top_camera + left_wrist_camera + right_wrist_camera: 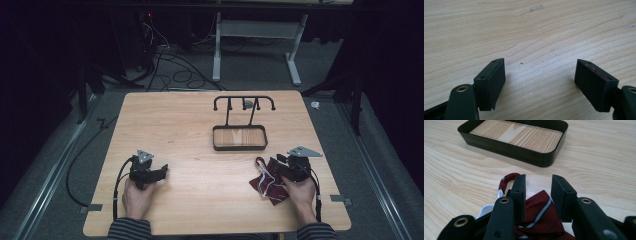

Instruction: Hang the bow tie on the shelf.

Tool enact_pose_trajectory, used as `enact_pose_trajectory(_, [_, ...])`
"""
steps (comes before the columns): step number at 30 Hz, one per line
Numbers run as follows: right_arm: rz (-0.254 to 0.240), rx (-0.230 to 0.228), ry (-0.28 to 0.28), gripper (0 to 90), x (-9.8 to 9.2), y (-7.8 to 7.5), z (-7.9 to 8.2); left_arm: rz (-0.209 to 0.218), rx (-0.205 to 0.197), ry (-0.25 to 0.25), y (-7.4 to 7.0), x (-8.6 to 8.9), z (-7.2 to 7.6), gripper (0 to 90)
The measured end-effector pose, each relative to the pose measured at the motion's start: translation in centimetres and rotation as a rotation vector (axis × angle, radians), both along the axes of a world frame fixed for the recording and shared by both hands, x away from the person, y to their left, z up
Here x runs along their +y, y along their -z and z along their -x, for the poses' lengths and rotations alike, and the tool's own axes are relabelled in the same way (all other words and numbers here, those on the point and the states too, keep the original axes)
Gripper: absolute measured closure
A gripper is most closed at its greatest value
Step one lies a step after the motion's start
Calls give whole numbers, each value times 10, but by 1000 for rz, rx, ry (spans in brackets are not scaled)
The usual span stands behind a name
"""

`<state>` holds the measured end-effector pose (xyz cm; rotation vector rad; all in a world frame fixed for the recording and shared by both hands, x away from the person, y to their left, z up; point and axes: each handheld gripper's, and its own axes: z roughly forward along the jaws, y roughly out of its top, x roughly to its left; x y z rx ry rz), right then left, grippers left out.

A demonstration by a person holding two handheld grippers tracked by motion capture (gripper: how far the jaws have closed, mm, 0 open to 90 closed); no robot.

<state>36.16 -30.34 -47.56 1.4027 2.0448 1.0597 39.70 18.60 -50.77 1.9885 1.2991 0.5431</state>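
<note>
A dark red tie (pixel 268 184) with white and dark stripes lies crumpled near the table's front right. In the right gripper view the tie (pixel 541 213) runs under and between the jaws, and a red loop pokes out past the left jaw. My right gripper (pixel 275 170) (pixel 539 187) hovers over it with a gap between its jaws, and the pads do not press the cloth. My left gripper (pixel 161 173) (pixel 540 82) rests at the front left, jaws wide apart over bare wood with nothing between them.
A black tray (pixel 240 148) with a wooden bottom sits right of the table's centre, the same tray (pixel 506 147) lying just beyond the tie. Behind it stands a black hook rack (pixel 244 102). Cables and a desk frame lie on the floor past the far edge.
</note>
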Motion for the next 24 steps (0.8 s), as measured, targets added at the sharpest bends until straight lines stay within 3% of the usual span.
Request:
enact_pose_trajectory(3, [-15, 12, -9, 679, 2, 2, -1, -6, 0, -2, 0, 0, 1, 248])
enact_pose_trajectory(10, [3, 33, -44, 694, 13, 2, -8, -4, -1, -4, 0, 0, 2, 240])
enact_pose_trajectory(24, [89, 67, -112, 740, 41, 6, -33, -5, -1, -3, 0, 0, 2, 235])
